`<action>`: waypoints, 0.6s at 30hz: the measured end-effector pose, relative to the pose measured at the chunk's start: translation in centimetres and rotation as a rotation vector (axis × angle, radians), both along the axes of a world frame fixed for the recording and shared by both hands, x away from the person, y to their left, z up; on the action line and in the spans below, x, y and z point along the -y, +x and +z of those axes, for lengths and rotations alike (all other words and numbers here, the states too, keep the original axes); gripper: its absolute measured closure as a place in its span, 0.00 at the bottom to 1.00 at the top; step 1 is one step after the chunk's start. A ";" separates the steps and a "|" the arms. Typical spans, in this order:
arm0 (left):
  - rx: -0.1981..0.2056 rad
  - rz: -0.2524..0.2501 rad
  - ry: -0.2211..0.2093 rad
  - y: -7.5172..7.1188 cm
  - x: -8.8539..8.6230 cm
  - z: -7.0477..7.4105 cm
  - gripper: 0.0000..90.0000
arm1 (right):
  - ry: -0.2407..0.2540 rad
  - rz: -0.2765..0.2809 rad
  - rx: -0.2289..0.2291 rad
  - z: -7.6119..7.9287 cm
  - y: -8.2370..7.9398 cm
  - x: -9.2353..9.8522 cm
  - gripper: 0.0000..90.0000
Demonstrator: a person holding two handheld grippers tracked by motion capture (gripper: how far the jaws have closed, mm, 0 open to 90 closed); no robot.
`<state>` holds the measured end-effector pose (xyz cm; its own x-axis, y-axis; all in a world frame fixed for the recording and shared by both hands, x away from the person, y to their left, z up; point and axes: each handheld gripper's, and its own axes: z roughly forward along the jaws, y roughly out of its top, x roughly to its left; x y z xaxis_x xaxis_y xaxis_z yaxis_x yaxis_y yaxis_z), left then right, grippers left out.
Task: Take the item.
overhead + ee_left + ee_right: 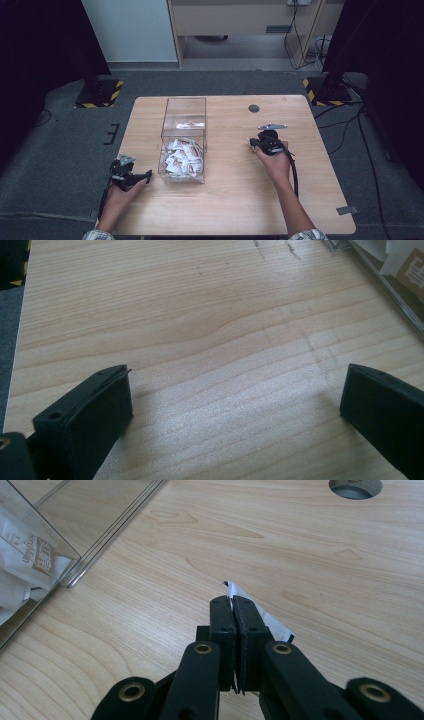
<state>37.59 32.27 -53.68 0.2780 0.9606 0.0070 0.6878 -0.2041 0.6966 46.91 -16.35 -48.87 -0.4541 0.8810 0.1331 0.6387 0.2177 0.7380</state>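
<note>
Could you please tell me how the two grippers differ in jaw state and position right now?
The left gripper has its jaws wide apart over bare wood, while the right gripper is shut on a small white packet. The left sits left of the clear box, the right to its right. Both are black and hand-held over the table.

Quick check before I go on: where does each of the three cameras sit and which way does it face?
High view: above the near edge, facing forward and down on the table; both forearms, left gripper, right gripper.
Left gripper view: on that gripper, along open jaws at bare wood.
Right gripper view: along shut jaws pinching a white packet.
Shared: the clear bin of packets edges both gripper views.
</note>
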 end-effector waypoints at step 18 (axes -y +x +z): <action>0.000 0.000 0.000 0.0 0.0 0.0 0.00 | -0.007 0.010 -0.008 -0.4 0.1 -0.5 0.98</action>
